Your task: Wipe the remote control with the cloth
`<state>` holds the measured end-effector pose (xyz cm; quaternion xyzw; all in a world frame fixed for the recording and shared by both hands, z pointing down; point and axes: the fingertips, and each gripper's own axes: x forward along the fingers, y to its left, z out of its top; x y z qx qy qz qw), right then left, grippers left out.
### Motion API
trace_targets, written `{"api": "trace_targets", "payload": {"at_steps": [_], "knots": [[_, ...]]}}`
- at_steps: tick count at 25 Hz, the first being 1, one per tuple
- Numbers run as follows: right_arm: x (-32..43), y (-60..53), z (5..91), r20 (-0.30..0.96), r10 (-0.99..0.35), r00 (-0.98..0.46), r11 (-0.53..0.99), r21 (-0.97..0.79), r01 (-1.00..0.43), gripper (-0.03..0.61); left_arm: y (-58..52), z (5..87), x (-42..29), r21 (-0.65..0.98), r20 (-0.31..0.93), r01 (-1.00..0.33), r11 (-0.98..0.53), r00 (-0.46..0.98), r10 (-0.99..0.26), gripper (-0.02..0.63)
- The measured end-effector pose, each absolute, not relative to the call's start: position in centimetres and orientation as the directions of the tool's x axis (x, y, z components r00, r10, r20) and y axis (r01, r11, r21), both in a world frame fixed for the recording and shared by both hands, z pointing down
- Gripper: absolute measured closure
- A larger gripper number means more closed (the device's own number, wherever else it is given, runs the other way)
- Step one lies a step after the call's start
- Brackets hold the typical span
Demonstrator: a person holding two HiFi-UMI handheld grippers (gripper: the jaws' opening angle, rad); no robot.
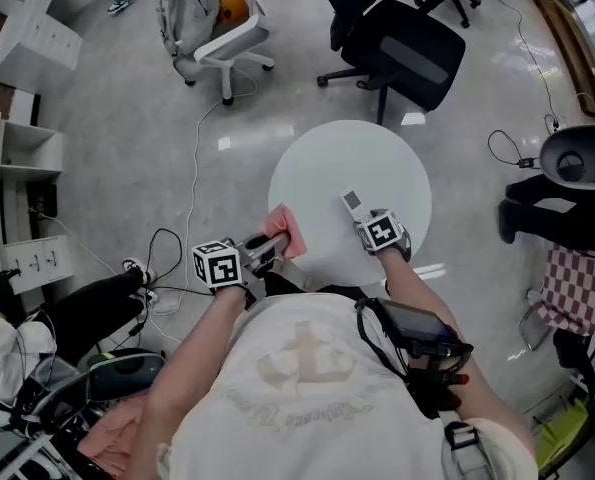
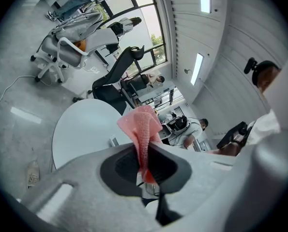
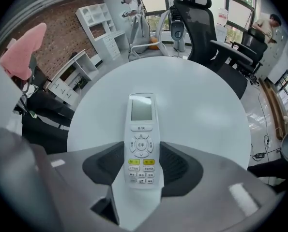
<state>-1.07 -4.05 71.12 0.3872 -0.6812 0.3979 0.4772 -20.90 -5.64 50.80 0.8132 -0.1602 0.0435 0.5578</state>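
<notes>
A white remote control with a small screen and yellow buttons sits between the jaws of my right gripper, which is shut on its button end. The gripper points steeply down over the near part of the round white table. The remote's screen end points away over the tabletop. My left gripper is shut on a pink cloth, whose free end stands up past the jaws. It hovers at the table's near left edge, left of the remote. The cloth also shows in the right gripper view.
A black office chair stands behind the table and a white chair with a bag further left. White shelves line the left wall. A cable runs over the floor. A seated person is beyond the table.
</notes>
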Motion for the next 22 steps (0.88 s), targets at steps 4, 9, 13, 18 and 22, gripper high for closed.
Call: {"api": "trace_targets", "payload": {"at_steps": [4, 9, 13, 18, 22], "knots": [[-0.8, -4.6, 71.4, 0.954, -0.168, -0.248, 0.404, -0.163, -0.900, 0.337, -5.9, 51.2, -20.4, 0.889, 0.259, -0.313, -0.335, 0.945, -0.198, 0.595], [-1.6, -3.4, 71.8, 0.948, -0.158, -0.277, 0.376, -0.202, -0.904, 0.337, -5.8, 51.4, -20.2, 0.885, 0.260, -0.304, -0.352, 0.951, -0.166, 0.595], [-0.5, -3.7, 70.8, 0.944, -0.229, -0.239, 0.324, -0.157, -0.933, 0.338, -6.4, 51.0, -20.5, 0.884, 0.256, -0.285, -0.370, 0.958, -0.128, 0.595], [0.7, -5.8, 67.5, 0.889, -0.402, -0.218, 0.192, -0.151, -0.970, 0.463, -8.8, 51.6, -20.3, 0.875, 0.267, -0.276, -0.397, 0.960, -0.079, 0.595], [1.9, -6.5, 63.4, 0.811, -0.562, -0.164, 0.057, -0.159, -0.986, 0.572, -10.2, 51.2, -19.6, 0.850, 0.268, -0.250, -0.465, 0.963, -0.028, 0.595]]}}
